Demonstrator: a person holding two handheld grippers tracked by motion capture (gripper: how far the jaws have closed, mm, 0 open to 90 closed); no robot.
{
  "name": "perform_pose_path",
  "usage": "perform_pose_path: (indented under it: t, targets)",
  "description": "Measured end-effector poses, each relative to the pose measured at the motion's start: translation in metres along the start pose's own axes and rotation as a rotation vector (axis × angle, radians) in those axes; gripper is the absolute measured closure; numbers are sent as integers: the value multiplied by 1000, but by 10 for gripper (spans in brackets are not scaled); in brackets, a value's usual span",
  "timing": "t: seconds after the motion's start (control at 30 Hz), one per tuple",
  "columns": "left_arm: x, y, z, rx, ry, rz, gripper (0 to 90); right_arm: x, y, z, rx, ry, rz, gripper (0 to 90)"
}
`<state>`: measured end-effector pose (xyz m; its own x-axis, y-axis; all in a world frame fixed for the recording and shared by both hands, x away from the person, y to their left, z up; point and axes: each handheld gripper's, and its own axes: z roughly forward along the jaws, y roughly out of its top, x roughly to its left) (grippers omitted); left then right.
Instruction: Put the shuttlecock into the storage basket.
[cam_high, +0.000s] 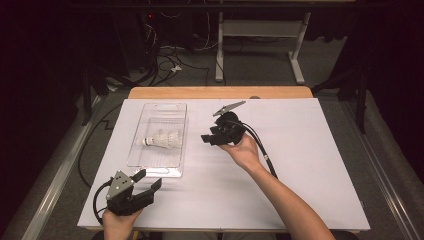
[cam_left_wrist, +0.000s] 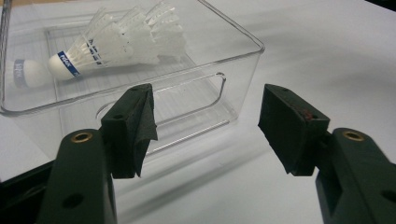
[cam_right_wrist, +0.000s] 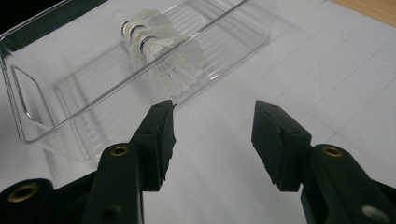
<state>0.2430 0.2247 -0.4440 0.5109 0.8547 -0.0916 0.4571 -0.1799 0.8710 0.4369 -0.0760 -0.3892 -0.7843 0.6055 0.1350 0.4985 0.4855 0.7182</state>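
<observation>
Several shuttlecocks (cam_high: 162, 139) lie nested together on their sides inside the clear box (cam_high: 177, 107), corks toward the box's left wall, feathers toward its right wall; I judge the loading of the box largely done, since no loose shuttlecock lies on the white table (cam_high: 310, 165) around the box; the exact count in the stack is hard to tell; the right gripper (cam_high: 207, 138) hangs just to the right of the box, jaws released and empty, aimed at the box's long side; the left gripper (cam_high: 149, 181) sits just in front of the box's near end, jaws spread wide with nothing between them; what seems left is only a retreat from the box, or a fresh reach into it.
</observation>
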Motion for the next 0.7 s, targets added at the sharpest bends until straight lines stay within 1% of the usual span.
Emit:
perform_pose_path:
  t: [0.13,0.43,0.5,0.7]
  targets:
    - [0,0,0,-2,0,-2,367,-2,-5,-3,7,-5,5,493]
    - [-1,0,1,-3,0,-1,367,-9,-19,-15,5,-20,12,492]
    - [-1,0,1,-4,-1,-1,367,-11,-22,-18,1,-23,20,492]
    - [0,0,0,-3,-3,-8,367,-16,-30,-30,-16,-45,24,493]
